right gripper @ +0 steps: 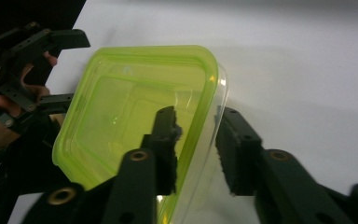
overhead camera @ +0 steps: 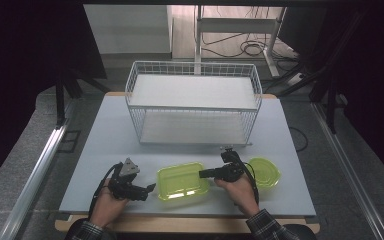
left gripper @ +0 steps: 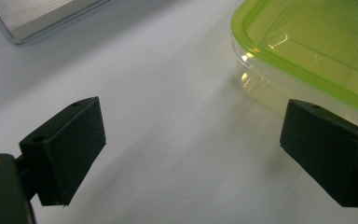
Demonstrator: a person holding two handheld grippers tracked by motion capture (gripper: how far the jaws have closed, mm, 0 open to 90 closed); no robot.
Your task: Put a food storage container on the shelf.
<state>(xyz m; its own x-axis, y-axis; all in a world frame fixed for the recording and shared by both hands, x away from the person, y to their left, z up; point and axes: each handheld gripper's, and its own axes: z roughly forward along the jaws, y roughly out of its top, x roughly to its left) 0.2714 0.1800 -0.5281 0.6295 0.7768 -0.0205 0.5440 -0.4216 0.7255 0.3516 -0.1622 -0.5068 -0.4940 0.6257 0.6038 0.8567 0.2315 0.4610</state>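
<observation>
Grey table (overhead camera: 105, 150), white wire basket (overhead camera: 192, 102) at its far side; green-rimmed clear container (overhead camera: 182, 181) near the front edge, a round green lid (overhead camera: 265, 172) just right of it. Right gripper (right gripper: 196, 140) straddles the container's right rim, one jaw inside, one outside, a gap showing at the outer pad. Left gripper (left gripper: 191, 144) wide and empty, just left of the container.

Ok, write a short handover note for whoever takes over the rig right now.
Right gripper: jaws straddle the near rim of the rectangular green container, one over the lid, one outside the wall; whether the pads press yet is unclear.
Left gripper: open, resting beside the container's other end, not touching.
Round green container sits right of it.
Wire rack stands behind; its shelves hold nothing.
Done: nothing moved yet.
Left: probably lift the container.
</observation>
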